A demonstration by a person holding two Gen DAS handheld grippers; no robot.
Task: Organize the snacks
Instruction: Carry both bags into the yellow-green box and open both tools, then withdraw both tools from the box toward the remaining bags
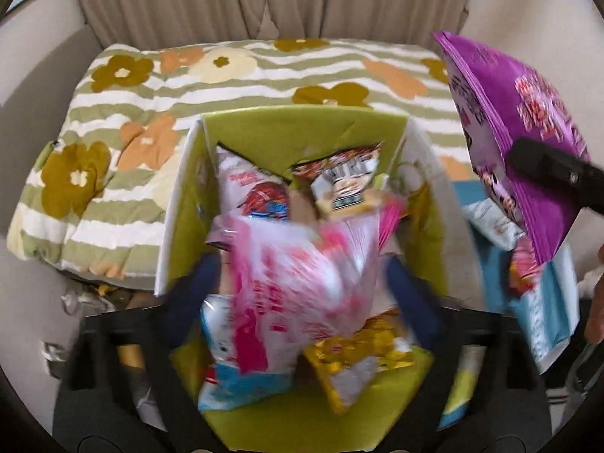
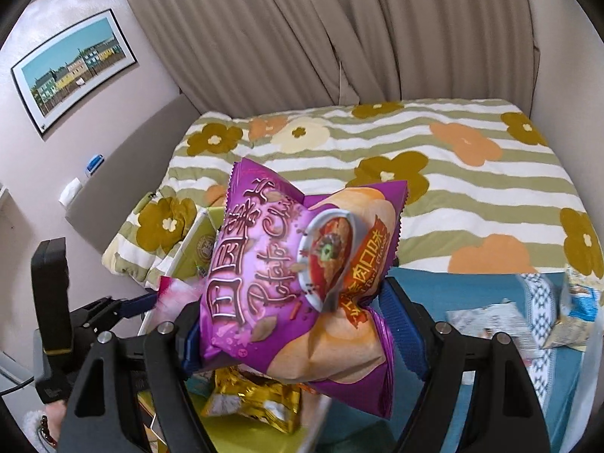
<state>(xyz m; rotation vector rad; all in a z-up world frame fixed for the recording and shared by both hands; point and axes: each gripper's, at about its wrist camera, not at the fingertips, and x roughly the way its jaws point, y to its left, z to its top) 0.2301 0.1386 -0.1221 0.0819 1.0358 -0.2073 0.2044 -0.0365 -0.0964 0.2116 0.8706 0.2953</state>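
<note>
A green cardboard box (image 1: 302, 132) stands in front of the bed and holds several snack bags. My left gripper (image 1: 302, 283) is above the box, its blue fingers on either side of a pink and white snack bag (image 1: 302, 275); the bag is blurred. My right gripper (image 2: 298, 317) is shut on a purple potato chip bag (image 2: 294, 271) and holds it in the air right of the box. The purple bag also shows in the left wrist view (image 1: 528, 132). A gold bag (image 1: 358, 355) lies in the box, also seen below the purple bag (image 2: 253, 404).
A bed with a flowered striped quilt (image 2: 415, 173) lies behind the box. A blue box (image 2: 453, 302) on the right holds more snack packets (image 2: 487, 321). Beige curtains (image 2: 339, 30) hang at the back. A framed picture (image 2: 71, 68) hangs on the left wall.
</note>
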